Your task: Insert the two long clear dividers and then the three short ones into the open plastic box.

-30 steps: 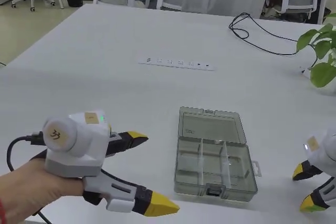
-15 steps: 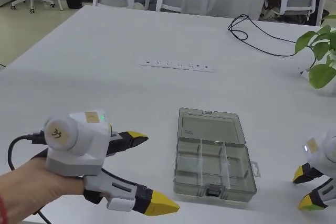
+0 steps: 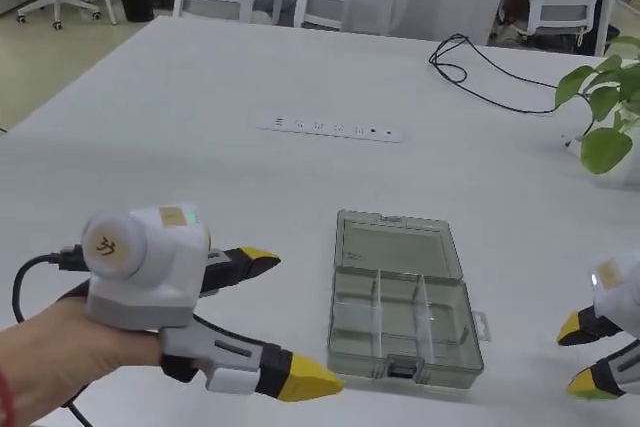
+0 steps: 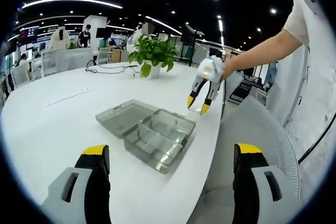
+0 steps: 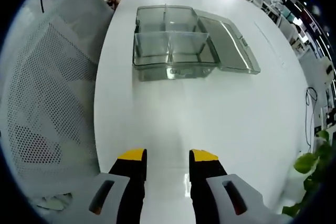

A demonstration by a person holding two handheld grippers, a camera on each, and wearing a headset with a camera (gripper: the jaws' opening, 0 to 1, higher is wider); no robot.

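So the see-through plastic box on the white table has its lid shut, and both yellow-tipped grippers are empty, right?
Almost. The head view shows the lid of the see-through plastic box open, lying flat on the white table. The yellow-tipped left gripper and right gripper are both empty.

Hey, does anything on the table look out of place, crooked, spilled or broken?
Nothing stands out. The plastic box sits flat on the table, its lid open and laid back, with clear dividers standing upright inside. The left gripper and the right gripper are both open, empty and apart from the box.
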